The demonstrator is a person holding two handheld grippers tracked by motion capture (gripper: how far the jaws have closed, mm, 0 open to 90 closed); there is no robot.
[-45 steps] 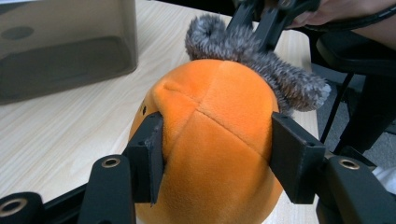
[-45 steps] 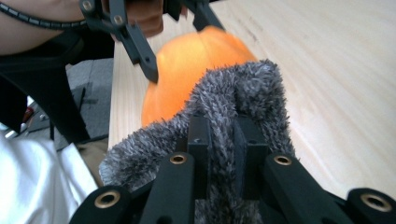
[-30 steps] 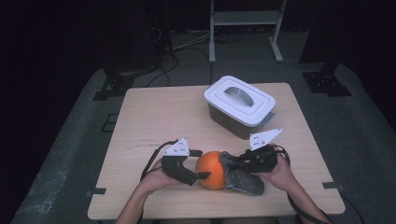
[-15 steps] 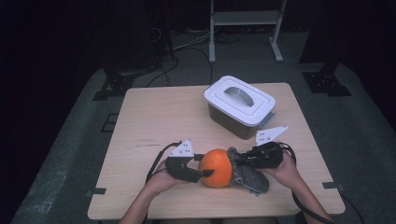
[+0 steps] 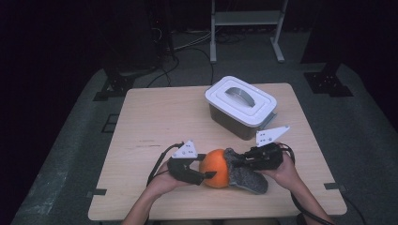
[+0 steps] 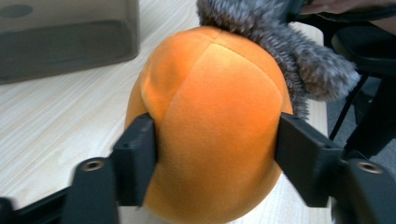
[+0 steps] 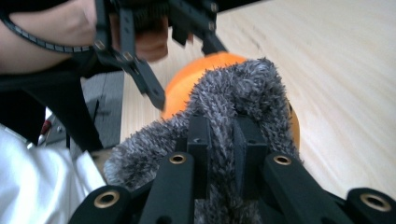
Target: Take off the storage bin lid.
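Observation:
An orange plush ball [image 5: 216,167] with a grey furry part [image 5: 246,176] lies near the table's front edge. My left gripper [image 5: 206,173] is shut on the orange ball [image 6: 212,135], one jaw pressed on each side of it. My right gripper [image 5: 239,162] pinches the grey fur [image 7: 233,107], its two jaws nearly together with fur between them. In the right gripper view the orange ball [image 7: 180,88] shows behind the fur, and the left gripper [image 7: 154,42] with its hand is beyond it.
A grey bin with a white lid [image 5: 241,101] stands at the back right of the wooden table [image 5: 155,122]; its dark wall [image 6: 65,42] is close behind the ball. A white metal rack [image 5: 246,23] stands on the floor beyond the table.
Both grippers have kept hold of the plush toy. The toy and both hands have shifted slightly to the right and toward the front edge; the right gripper's plate has risen.

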